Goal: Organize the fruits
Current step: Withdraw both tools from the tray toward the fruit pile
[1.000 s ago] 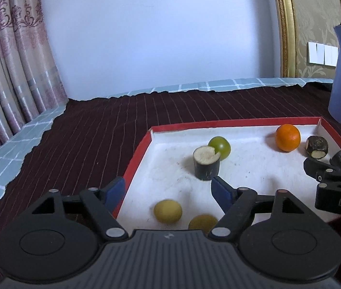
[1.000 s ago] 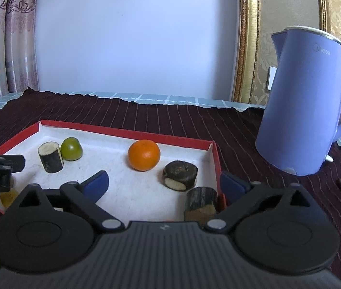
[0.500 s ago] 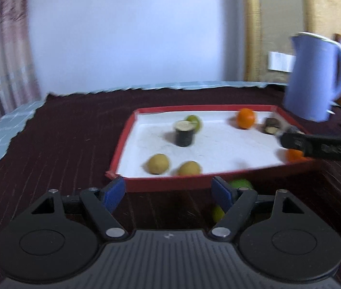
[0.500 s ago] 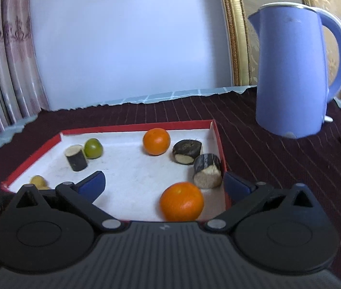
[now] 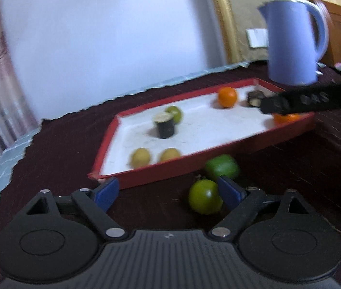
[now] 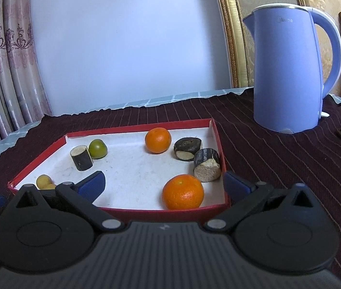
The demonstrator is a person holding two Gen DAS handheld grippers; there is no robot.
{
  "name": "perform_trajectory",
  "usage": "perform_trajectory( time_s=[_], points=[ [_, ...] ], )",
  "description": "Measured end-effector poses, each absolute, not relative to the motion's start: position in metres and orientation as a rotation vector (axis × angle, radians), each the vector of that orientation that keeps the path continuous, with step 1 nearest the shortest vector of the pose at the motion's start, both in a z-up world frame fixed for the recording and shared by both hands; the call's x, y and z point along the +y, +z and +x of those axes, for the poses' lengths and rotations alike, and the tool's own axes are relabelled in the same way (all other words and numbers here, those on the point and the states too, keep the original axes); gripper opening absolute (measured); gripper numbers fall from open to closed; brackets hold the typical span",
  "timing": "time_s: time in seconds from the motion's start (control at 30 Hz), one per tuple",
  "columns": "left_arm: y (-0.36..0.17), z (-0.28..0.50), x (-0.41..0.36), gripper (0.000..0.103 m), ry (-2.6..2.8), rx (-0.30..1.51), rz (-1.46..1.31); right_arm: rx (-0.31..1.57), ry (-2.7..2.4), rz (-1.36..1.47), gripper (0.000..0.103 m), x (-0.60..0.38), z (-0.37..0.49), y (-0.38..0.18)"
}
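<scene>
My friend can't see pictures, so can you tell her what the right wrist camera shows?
A red-rimmed tray with a white floor sits on a dark striped tablecloth, holding two oranges, a green fruit, small yellow fruits and three dark cut sugarcane pieces. The right tool is open and empty at the tray's near edge. A blue electric kettle stands behind on the right.

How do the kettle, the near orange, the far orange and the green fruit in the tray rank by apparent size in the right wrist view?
1. Kettle
2. Near orange
3. Far orange, though nearness may flatter the near one
4. Green fruit
</scene>
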State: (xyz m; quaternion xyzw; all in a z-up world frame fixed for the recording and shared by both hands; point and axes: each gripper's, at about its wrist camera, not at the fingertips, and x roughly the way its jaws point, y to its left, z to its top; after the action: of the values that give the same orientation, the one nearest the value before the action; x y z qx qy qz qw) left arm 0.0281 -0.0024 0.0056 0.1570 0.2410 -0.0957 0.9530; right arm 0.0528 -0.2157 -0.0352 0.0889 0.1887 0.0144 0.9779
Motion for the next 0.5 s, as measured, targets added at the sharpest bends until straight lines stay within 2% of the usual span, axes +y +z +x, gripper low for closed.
perform_trajectory(
  time_s=[0.23, 0.5],
  points=[
    [0.014, 0.017, 0.026, 0.090, -0.190, 0.439, 0.308, 0.376, 0.038, 0.185, 0.103, -0.217, 0.052, -0.035],
    [-0.003, 0.032, 0.007, 0.090, -0.324, 0.560, 0.286, 0.389, 0.065, 0.199, 0.103, -0.217, 0.052, -0.037]
  ],
)
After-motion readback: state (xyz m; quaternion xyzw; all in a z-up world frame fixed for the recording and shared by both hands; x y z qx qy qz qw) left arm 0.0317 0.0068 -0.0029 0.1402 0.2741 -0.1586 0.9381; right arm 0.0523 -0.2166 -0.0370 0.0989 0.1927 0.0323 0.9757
